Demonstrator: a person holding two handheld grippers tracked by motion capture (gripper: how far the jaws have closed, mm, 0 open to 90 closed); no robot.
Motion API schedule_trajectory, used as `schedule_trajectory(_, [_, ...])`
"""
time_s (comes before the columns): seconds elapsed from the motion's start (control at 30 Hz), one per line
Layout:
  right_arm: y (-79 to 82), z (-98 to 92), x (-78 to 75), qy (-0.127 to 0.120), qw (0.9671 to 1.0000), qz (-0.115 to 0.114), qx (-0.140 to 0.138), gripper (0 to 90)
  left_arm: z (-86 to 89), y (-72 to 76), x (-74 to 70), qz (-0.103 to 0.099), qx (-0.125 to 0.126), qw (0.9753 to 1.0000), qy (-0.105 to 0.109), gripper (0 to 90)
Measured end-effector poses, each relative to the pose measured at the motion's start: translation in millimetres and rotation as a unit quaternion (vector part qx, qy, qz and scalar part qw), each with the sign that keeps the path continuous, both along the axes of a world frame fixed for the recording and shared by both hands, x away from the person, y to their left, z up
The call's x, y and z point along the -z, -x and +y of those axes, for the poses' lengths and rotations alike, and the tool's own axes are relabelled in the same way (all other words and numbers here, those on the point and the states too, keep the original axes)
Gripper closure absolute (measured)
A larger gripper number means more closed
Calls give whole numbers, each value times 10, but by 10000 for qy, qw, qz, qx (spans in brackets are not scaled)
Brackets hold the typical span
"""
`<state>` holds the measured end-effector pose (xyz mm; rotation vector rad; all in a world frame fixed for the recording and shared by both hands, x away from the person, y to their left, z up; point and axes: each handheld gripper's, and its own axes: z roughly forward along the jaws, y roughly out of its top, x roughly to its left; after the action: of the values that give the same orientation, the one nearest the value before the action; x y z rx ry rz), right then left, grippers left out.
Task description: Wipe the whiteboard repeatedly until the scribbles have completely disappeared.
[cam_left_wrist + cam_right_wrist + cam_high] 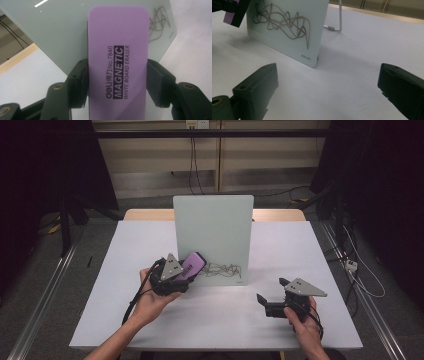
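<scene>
I had the left hand-held gripper (184, 270) clamped on the purple eraser (117, 62), held against the lower left of the upright whiteboard (212, 232) beside the scribble (222, 269). My right hand-held gripper (272, 292) rested wide apart on the bench (125, 270), near right.

upright whiteboard (214, 232) mid-table, sides open

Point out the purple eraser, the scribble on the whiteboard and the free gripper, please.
purple eraser (117, 62), left gripper view, middle of its printed face.
scribble (283, 21), right gripper view, centre of the tangled lines.
right gripper (272, 291), high view, gap between its open jaws.
</scene>
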<state>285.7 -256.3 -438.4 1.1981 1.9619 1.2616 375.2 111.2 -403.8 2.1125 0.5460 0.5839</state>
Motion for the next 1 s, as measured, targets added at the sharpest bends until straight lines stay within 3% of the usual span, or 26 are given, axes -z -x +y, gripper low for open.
schedule_trajectory(0.57, [2, 5, 2, 4, 10000, 12, -31, 29, -39, 7, 51, 15, 7, 10000, -59, 411])
schedule_trajectory(1.0, [5, 11, 2, 27, 10000, 17, -59, 31, -90, 6, 69, 195, 11, 9998, -86, 412])
